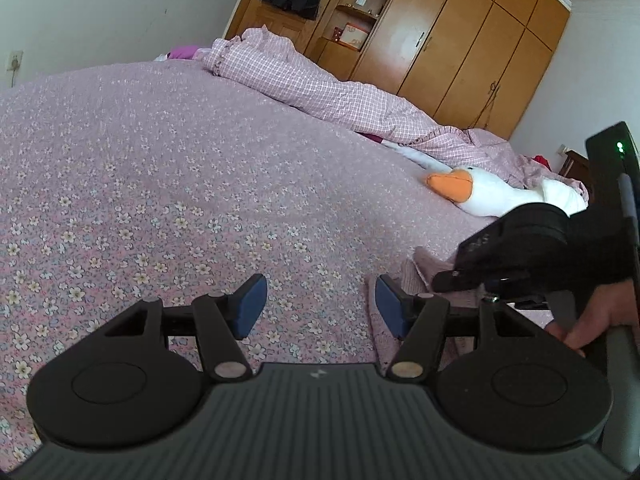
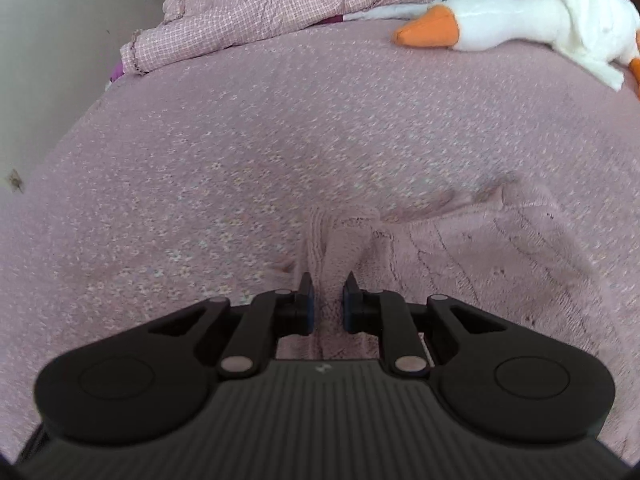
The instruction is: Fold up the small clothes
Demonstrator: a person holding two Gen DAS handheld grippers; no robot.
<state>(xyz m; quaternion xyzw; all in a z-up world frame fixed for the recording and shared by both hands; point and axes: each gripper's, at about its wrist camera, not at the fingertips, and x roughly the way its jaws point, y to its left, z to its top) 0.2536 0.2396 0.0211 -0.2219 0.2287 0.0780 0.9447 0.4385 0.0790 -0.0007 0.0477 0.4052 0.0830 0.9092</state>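
A small pink knitted garment point(image 2: 480, 248) lies on the floral bed sheet point(image 2: 240, 160), spread toward the lower right in the right wrist view. My right gripper point(image 2: 328, 300) is shut on a bunched ribbed part of this garment point(image 2: 340, 240). In the left wrist view my left gripper point(image 1: 320, 300) stands open just above the sheet, with nothing between its blue pads point(image 1: 250, 304). A strip of the pink garment point(image 1: 416, 276) shows just right of it, partly hidden by the right gripper's body point(image 1: 520, 248) and a person's hand point(image 1: 584, 324).
A white plush goose with an orange beak point(image 2: 500, 16) lies at the far right of the bed. A rumpled pink checked duvet point(image 1: 304, 80) runs along the far side. Wooden wardrobes point(image 1: 460, 40) stand behind the bed.
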